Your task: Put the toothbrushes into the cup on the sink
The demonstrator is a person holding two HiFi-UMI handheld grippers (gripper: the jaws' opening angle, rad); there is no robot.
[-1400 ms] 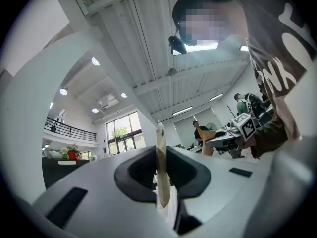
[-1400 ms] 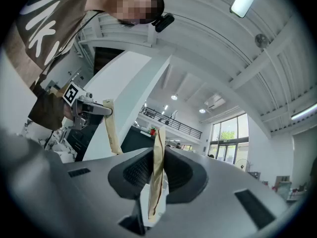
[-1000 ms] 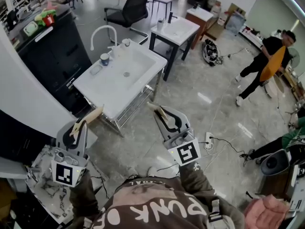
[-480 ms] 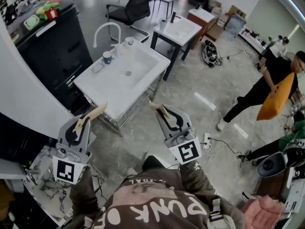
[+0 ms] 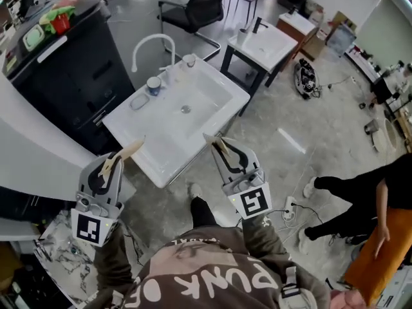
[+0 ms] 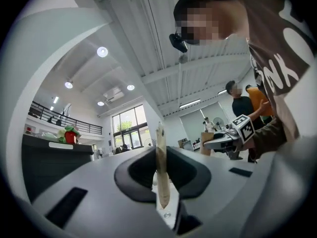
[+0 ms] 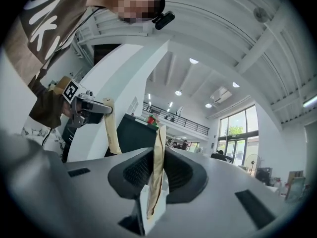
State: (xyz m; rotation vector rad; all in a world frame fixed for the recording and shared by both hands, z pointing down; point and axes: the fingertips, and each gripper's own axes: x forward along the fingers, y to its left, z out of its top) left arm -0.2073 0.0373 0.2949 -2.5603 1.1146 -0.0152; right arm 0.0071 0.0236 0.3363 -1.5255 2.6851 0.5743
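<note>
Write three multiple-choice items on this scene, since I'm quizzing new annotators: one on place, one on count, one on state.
1. Where is the blue cup? A. on the sink's rim by the faucet B. on the floor C. on a chair
2. How many toothbrushes are held? A. none B. one C. two
3. The left gripper is: A. open, empty B. shut on a toothbrush C. out of view
1 A, it stands beside the faucet on the rim. 2 C, left gripper and right gripper each hold one. 3 B, its jaws press the toothbrush.
</note>
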